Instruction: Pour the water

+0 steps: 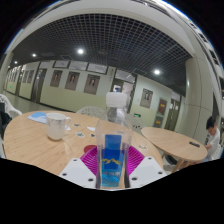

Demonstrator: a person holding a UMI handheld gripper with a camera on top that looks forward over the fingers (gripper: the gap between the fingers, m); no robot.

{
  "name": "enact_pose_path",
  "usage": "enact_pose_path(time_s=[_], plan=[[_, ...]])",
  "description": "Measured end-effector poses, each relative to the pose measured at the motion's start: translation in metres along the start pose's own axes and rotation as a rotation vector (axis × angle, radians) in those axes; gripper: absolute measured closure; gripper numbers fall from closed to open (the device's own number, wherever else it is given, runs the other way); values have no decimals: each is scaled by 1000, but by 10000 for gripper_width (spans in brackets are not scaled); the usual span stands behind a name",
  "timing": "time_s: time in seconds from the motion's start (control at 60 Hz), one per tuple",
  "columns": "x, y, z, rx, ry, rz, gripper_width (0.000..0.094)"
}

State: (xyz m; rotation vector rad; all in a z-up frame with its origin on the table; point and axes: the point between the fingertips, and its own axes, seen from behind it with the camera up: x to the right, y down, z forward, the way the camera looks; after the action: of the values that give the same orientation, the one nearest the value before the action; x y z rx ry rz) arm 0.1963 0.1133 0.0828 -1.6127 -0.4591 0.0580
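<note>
A clear plastic water bottle point(113, 140) with a white cap and a blue label stands upright between my two fingers. My gripper point(111, 160) is shut on the bottle, both pink pads point(90, 158) pressing its sides at the label. A white mug point(57, 124) stands on the round wooden table point(30, 140), ahead and to the left of the bottle. The bottle's base is hidden below my fingers.
A second round wooden table point(172, 140) stands to the right, with a person partly visible beyond it point(211, 128). A blue object point(38, 116) lies on the table behind the mug. Chairs and a wall with framed pictures lie further back.
</note>
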Motion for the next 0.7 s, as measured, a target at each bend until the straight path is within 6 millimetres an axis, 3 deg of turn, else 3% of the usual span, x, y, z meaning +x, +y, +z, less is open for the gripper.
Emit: enact_pose_path(time_s=[0.1, 0.133, 0.15, 0.167, 0.217, 0.233, 0.3, 0.317, 0.4, 0.417, 0.433, 0.5, 0.55, 0.633, 0.65, 0.7], plan=[[-1, -22, 4, 9, 15, -95, 619], [1, -35, 8, 18, 35, -158, 620], [12, -46, 4, 19, 37, -197, 620], [-2, -52, 18, 28, 52, -234, 619], [-6, -76, 27, 40, 72, -363, 620], [5, -86, 19, 40, 70, -412, 619], [-2, -121, 36, 52, 104, -633, 620], [-13, -133, 49, 58, 121, -691, 620], [-32, -171, 65, 76, 175, -976, 623], [-31, -175, 63, 76, 182, -1036, 621], [-45, -176, 81, 87, 199, -1092, 624], [-64, -189, 91, 101, 223, -1377, 623], [-67, -198, 88, 107, 220, -1592, 620], [-81, -186, 91, 96, 205, -1857, 621], [-90, -175, 103, 90, 209, -1901, 623], [-91, -171, 100, 85, 210, -2015, 623]])
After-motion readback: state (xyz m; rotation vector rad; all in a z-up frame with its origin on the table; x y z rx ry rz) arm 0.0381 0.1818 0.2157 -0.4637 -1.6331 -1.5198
